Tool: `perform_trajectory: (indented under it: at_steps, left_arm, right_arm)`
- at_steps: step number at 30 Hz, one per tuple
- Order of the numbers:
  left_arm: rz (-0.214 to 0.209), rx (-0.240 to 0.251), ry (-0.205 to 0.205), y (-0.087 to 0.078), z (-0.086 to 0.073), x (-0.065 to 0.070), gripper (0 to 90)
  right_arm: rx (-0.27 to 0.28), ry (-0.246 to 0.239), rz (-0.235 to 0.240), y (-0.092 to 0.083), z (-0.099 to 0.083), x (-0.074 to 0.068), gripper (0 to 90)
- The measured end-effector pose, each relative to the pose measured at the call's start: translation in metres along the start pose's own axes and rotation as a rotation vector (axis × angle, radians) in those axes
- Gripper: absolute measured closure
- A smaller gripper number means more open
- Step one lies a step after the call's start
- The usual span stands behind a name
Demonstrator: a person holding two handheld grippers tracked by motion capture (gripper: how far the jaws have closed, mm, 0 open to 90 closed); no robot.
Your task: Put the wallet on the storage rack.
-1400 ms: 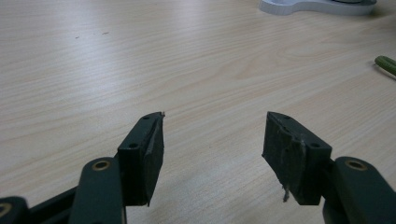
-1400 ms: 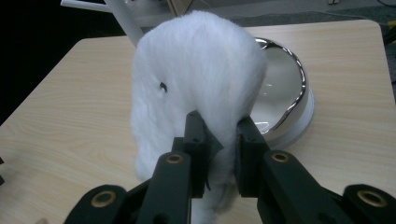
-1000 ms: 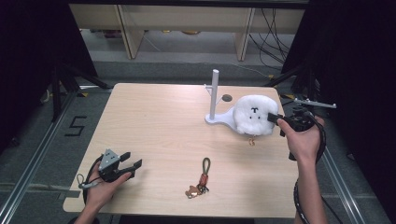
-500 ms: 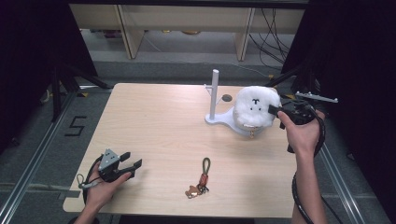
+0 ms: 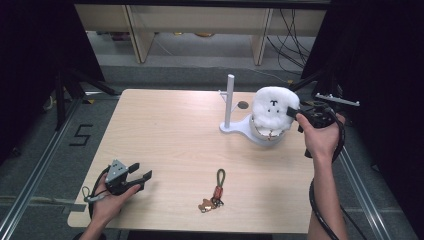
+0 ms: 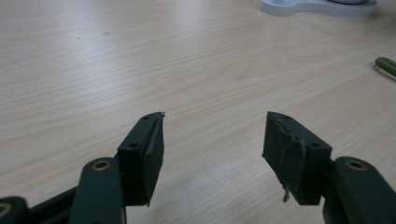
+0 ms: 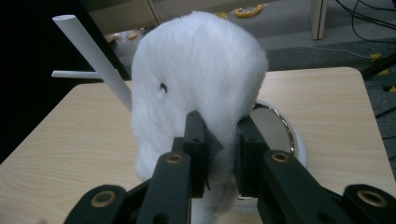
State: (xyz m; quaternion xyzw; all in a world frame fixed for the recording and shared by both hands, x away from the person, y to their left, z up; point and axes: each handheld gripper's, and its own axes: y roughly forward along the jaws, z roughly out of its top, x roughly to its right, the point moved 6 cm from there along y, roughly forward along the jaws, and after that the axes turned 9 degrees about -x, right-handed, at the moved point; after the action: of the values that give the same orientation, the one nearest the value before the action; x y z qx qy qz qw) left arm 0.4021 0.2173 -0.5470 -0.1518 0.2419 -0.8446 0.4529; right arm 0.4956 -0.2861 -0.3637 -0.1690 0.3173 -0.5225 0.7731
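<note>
1. Plush toy (image 5: 274, 111) first, from the high view: white and fluffy with a small stitched face, it hangs above the round end of the white stand (image 5: 239, 128) at the far right of the table (image 5: 165, 135). The right gripper (image 5: 298, 114) has it pinched by its right edge, which is probably why it sits upright and off the wood rather than slumped. The stand's post rises just beside the toy, apart from it. The left gripper (image 5: 142, 176) rests low at the near left corner, well apart from the work, likely parked out of the way. A keychain (image 5: 214, 192) with a green loop lies near the front edge, untouched.

2. Left gripper view: the left gripper (image 6: 212, 140) has its jaws spread wide with bare wood between them; it holds nothing. The stand's base (image 6: 317, 6) shows at the far top edge, and a green loop end (image 6: 386, 65) at the right.

3. Right gripper view: the right gripper (image 7: 220, 140) is clamped narrow on a fold of the plush toy (image 7: 196, 79), the fur bulging between the jaws, so the grip looks secure. Behind the toy a shiny dish (image 7: 275, 126) sits in the stand, and the post (image 7: 93, 56) slants at left. My guess is the toy is meant for the dish or the post.
</note>
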Motion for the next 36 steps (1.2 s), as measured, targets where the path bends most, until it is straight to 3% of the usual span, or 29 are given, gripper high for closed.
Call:
perform_trajectory:
  at_steps: [8,9,11,12,17,20,21,23,26,28,31,32,33,34,36]
  left_arm:
    - [-0.002,0.002,-0.001,0.000,0.000,0.000,37.6]
    - [-0.005,-0.004,-0.049,0.000,-0.002,0.002,37.6]
    - [-0.006,-0.002,-0.048,0.000,-0.002,0.002,37.6]
    - [-0.010,0.006,-0.030,0.000,-0.001,0.001,37.6]
    - [-0.008,-0.002,-0.044,0.000,-0.001,0.002,37.6]
    - [-0.010,0.008,-0.030,0.000,-0.001,0.001,37.5]
    - [-0.009,0.004,-0.039,0.000,-0.001,0.002,37.5]
    - [-0.006,0.000,-0.049,0.000,-0.001,0.002,37.5]
    - [-0.006,-0.001,-0.047,0.000,-0.002,0.002,37.5]
    - [-0.006,0.000,-0.048,0.000,-0.002,0.002,37.5]
    - [-0.006,0.000,-0.047,0.000,-0.001,0.002,37.5]
    - [-0.006,-0.002,-0.047,0.000,-0.002,0.002,37.5]
    - [-0.006,-0.002,-0.046,0.000,-0.002,0.002,37.6]
    - [-0.008,0.005,-0.031,0.000,-0.001,0.002,37.5]
    - [0.001,-0.001,0.000,0.000,0.000,0.000,37.5]
  right_arm:
    - [0.016,0.005,-0.006,0.007,0.003,0.002,78.8]
    - [0.018,0.006,-0.011,0.008,0.003,0.003,78.9]
    - [0.016,0.031,0.000,0.010,0.004,0.002,78.9]
    - [0.027,0.018,-0.010,0.012,0.006,0.004,78.8]
    - [0.058,0.004,-0.014,0.017,0.010,0.009,78.7]
    - [0.081,0.031,-0.011,0.021,0.011,0.011,78.8]
    - [0.083,0.048,-0.007,0.022,0.011,0.012,78.7]
    - [0.089,0.035,-0.012,0.025,0.011,0.016,78.7]
    - [0.094,0.036,-0.016,0.030,0.011,0.020,78.7]
    - [0.089,0.075,-0.018,0.033,0.008,0.022,78.7]
    - [0.102,0.058,-0.028,0.035,0.008,0.026,78.7]
    - [0.091,0.080,-0.020,0.035,0.007,0.025,78.6]
    - [0.099,0.057,-0.032,0.037,0.007,0.029,78.6]
    - [0.102,0.043,-0.033,0.037,0.006,0.031,78.6]
    - [0.103,0.080,-0.034,0.038,0.004,0.030,78.6]
